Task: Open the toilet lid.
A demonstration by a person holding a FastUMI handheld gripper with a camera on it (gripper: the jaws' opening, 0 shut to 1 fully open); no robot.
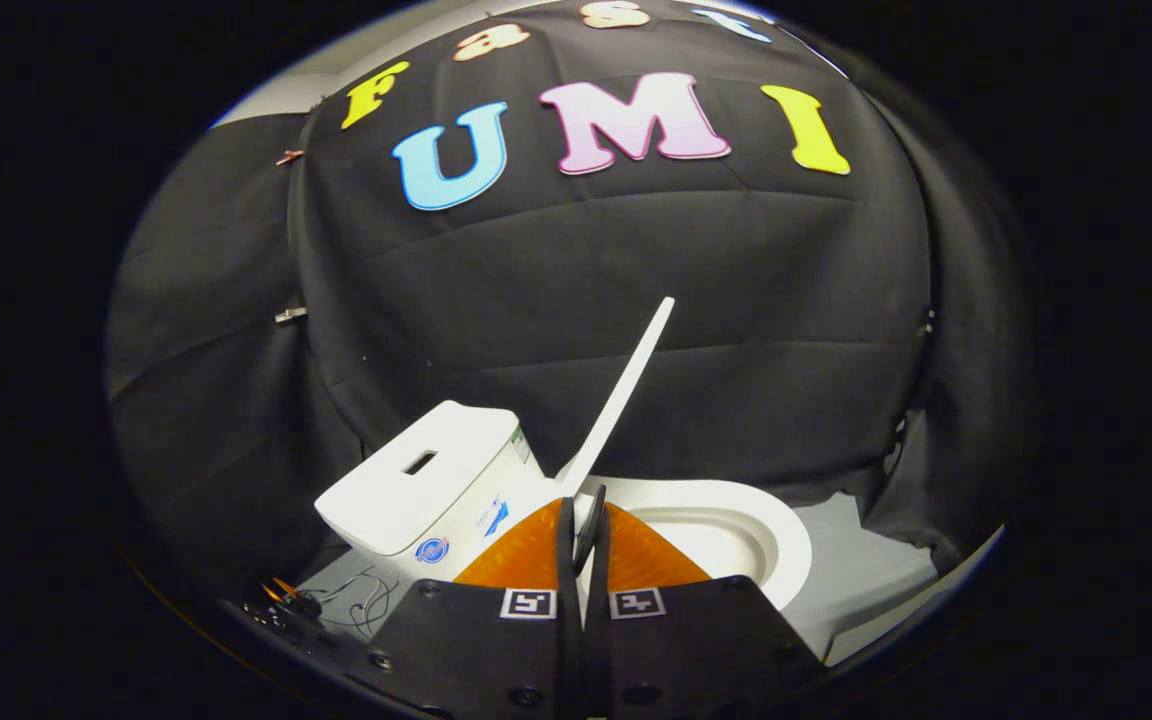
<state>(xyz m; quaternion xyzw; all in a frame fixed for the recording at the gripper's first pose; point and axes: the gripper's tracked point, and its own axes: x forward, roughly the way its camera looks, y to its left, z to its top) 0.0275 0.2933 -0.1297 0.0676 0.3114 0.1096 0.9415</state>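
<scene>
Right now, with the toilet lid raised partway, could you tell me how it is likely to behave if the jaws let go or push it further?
The toilet lid looks thin, flat and stiff, so it should swing on its hinge rather than bend. It leans toward the tank, short of resting on it, so it may drop either way. The gripper has its jaws nearly together at the lid's base.

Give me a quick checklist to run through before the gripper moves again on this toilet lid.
1. Toilet lid raised off the bowl: ok, it stands tilted, edge-on, between tank and bowl.
2. Lid fully back against the tank: not ok, a gap shows.
3. Gripper fingers close together around the lid's lower edge: ok.
4. Both fingers actually pressing on the lid: cannot tell.
5. Loose wires on the floor beside the tank, apart from the fingers: ok.
</scene>
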